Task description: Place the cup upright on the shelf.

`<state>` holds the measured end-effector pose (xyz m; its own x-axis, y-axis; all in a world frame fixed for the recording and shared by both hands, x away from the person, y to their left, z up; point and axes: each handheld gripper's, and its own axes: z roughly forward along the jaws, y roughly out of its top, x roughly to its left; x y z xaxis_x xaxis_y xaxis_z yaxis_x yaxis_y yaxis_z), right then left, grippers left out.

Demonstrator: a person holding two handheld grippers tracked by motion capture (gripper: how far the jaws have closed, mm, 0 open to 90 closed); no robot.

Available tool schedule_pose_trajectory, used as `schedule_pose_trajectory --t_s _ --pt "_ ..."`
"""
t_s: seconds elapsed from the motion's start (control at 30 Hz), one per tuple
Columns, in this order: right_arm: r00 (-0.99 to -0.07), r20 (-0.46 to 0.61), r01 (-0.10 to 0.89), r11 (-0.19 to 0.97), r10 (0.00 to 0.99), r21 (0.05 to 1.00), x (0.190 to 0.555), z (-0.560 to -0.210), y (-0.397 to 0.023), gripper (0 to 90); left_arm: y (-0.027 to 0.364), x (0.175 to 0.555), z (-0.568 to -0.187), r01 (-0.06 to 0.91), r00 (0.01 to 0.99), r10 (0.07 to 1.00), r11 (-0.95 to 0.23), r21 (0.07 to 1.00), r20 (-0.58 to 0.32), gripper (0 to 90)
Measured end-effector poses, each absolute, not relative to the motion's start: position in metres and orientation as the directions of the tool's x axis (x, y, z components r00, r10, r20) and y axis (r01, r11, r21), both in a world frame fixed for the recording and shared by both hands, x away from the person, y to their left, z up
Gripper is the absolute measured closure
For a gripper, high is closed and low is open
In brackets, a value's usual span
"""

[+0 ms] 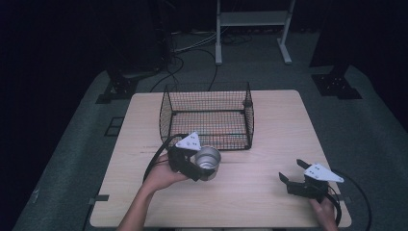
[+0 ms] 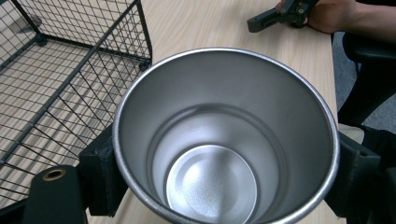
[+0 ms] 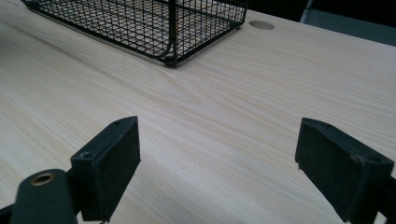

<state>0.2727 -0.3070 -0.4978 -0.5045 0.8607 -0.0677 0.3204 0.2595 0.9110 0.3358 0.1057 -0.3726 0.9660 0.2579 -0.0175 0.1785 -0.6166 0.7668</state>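
Cup (image 1: pixel 208 161), a plain metal one with its mouth open, sits clamped between the jaws of the left tongs (image 1: pixel 202 168), which press on its sides. In the left gripper view the cup (image 2: pixel 224 140) shows a shiny bare inside, with a black jaw against each side of its wall. A hand (image 1: pixel 161 175) holds these tongs above the tabletop (image 1: pixel 269 144), just in front of a black wire basket (image 1: pixel 208 115). The basket stands beyond the cup, close to it, with nothing visible inside. Well off to the right of the left tongs, the right tongs (image 1: pixel 288 173) rest low near the tabletop's near edge, jaws spread wide with nothing between them. In the right gripper view the two black pads (image 3: pixel 112 163) stand far apart over bare wood, the basket (image 3: pixel 140 23) farther ahead.
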Motion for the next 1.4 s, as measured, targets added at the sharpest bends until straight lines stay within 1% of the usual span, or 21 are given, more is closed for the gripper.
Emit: schedule_pose_trajectory --t_s 0.2,0.27,0.7,0.9,1.17,1.4 --pt "-0.505 -0.065 0.321 0.257 0.861 0.911 0.273 -0.498 -0.307 13.4 0.105 0.341 -0.360 0.163 0.969 0.246 -0.626 0.763 -0.005 17.0" --pt "-0.505 -0.064 0.321 0.257 0.861 0.911 0.273 -0.498 -0.307 13.4 0.104 0.344 -0.358 0.168 0.971 0.239 -0.622 0.765 -0.019 17.0" --pt "-0.504 -0.071 0.317 0.261 0.861 0.912 0.274 -0.498 -0.307 13.4 0.106 0.368 -0.337 0.182 0.967 0.253 -0.605 0.775 -0.030 17.1" --pt "-0.504 -0.068 0.320 0.259 0.861 0.911 0.273 -0.498 -0.307 13.4 0.104 0.377 -0.324 0.169 0.967 0.254 -0.616 0.769 -0.008 17.1" --pt "-0.505 -0.067 0.318 0.257 0.861 0.913 0.273 -0.498 -0.308 13.4 0.100 0.392 -0.313 0.179 0.964 0.264 -0.621 0.763 -0.011 17.1" --pt "-0.502 -0.059 0.319 0.248 0.863 0.915 0.274 -0.498 -0.309 13.4 0.093 0.406 -0.300 0.171 0.965 0.264 -0.639 0.750 0.005 17.1"
